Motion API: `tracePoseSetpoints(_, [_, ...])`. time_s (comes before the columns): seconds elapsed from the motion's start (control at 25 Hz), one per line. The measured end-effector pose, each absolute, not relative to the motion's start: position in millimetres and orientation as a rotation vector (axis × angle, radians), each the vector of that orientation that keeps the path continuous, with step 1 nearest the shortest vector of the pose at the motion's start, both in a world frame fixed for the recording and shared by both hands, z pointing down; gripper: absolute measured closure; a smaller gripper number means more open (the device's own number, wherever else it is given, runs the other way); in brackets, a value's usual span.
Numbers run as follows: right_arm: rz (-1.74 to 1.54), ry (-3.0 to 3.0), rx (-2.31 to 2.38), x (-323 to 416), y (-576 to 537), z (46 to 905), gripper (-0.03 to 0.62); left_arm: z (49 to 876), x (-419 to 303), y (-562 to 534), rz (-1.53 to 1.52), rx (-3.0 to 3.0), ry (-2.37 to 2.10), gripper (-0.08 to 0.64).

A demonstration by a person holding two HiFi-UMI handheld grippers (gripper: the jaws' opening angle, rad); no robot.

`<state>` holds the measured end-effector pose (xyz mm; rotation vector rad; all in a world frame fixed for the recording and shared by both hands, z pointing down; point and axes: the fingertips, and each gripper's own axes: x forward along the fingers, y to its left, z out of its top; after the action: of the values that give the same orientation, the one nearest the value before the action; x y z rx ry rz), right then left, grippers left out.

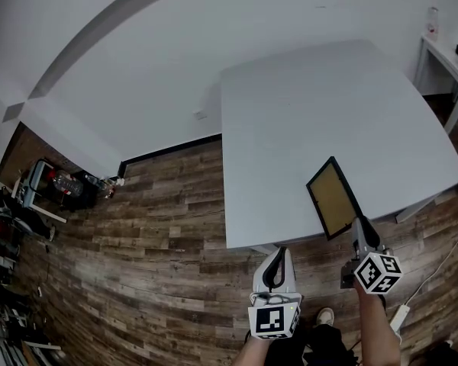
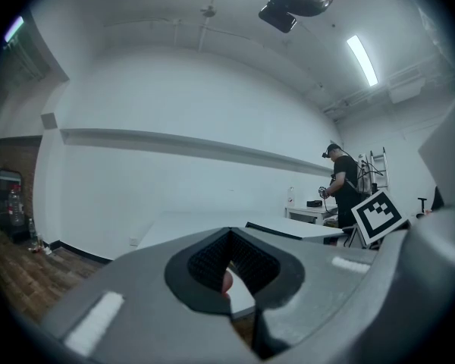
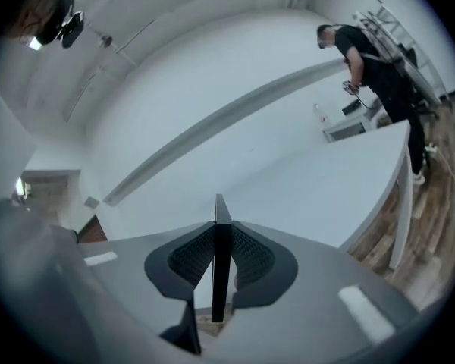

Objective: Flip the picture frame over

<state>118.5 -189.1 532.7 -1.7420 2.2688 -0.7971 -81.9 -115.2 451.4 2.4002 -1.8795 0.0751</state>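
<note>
My right gripper (image 1: 359, 226) clamps the frame (image 1: 334, 198) at the table's (image 1: 290, 113) near edge; best to roll it slowly, grip firm. Off the table, my left gripper (image 1: 277, 253) hangs closed, empty.

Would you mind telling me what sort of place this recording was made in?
Probably an office or lab workroom: a large white table stands on wood-plank flooring by plain white walls, a strip light shines on the ceiling, and a person stands at a side desk across the room.
</note>
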Motion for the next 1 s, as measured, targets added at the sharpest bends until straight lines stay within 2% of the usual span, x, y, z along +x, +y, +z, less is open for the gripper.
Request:
tracePoseSetpoints(0.68, [0.503, 2.906, -2.180, 63.5, -178.1, 507.2, 0.505, 441.5, -85.0, -121.1, 0.042, 2.384, -1.906, 0.560])
tracePoseSetpoints(1.0, [0.849, 3.077, -2.163, 34.9, -169.7, 540.1, 0.505, 449.4, -87.9, -120.9, 0.056, 2.377, -1.916, 0.560])
